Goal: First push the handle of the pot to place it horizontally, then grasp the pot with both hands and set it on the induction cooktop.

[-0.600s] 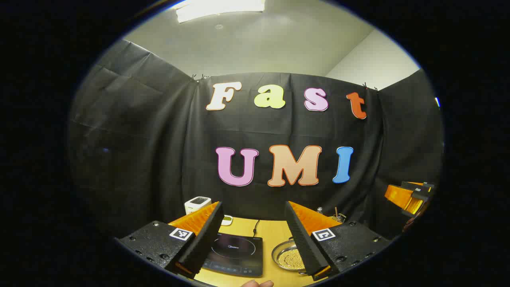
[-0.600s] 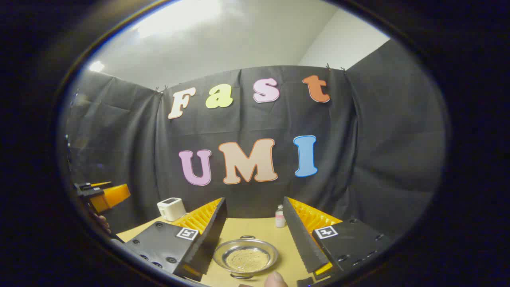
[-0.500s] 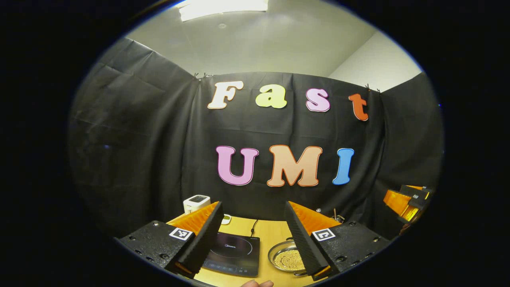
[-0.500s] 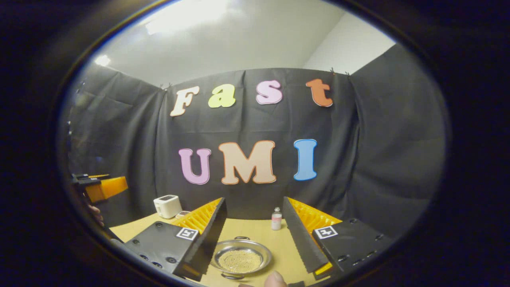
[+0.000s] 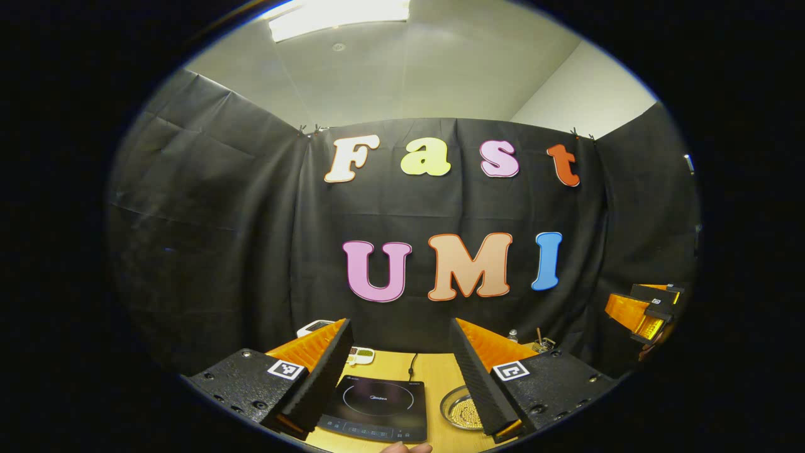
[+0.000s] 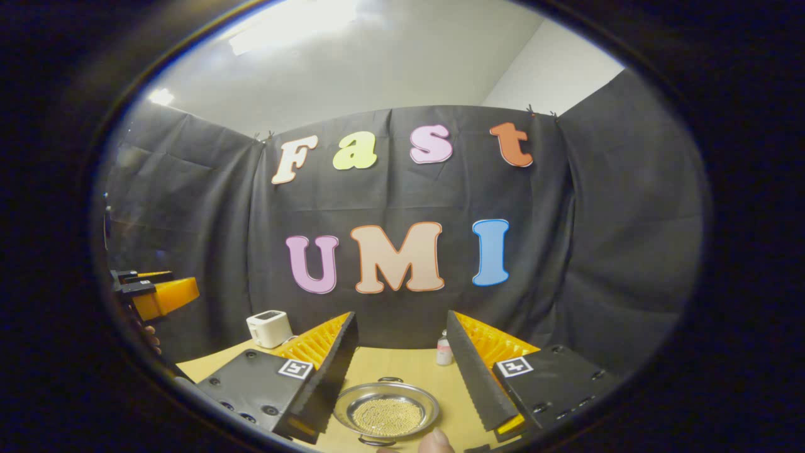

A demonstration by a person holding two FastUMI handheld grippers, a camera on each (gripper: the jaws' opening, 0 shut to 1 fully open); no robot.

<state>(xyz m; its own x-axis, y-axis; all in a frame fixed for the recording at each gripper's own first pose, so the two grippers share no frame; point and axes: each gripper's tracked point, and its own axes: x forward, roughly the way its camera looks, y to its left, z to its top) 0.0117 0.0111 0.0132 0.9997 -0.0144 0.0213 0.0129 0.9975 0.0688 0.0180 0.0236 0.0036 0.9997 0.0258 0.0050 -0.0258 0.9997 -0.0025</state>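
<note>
A shallow silver pot (image 6: 387,412) holding small golden beads sits on the wooden table (image 6: 402,365), low between my right gripper's fingers. One loop handle (image 6: 390,379) points away from me and the other toward me. My right gripper (image 6: 401,318) is open and empty above it. In the left gripper view the black induction cooktop (image 5: 377,406) lies between the fingers, and the pot (image 5: 462,409) stands just right of it, partly hidden by one finger. My left gripper (image 5: 399,326) is open and empty, held above the table.
A white appliance (image 6: 269,327) stands at the back left and a small bottle (image 6: 444,352) behind the pot. The cooktop's cable (image 5: 412,365) runs to the back. A small dish (image 5: 361,355) and a jar with sticks (image 5: 541,344) stand by the wall.
Both grippers drifted slightly and stayed open. In the left gripper view the cooktop and pot shifted a little right, with the pot now more hidden by the finger. The pot itself has not moved.
</note>
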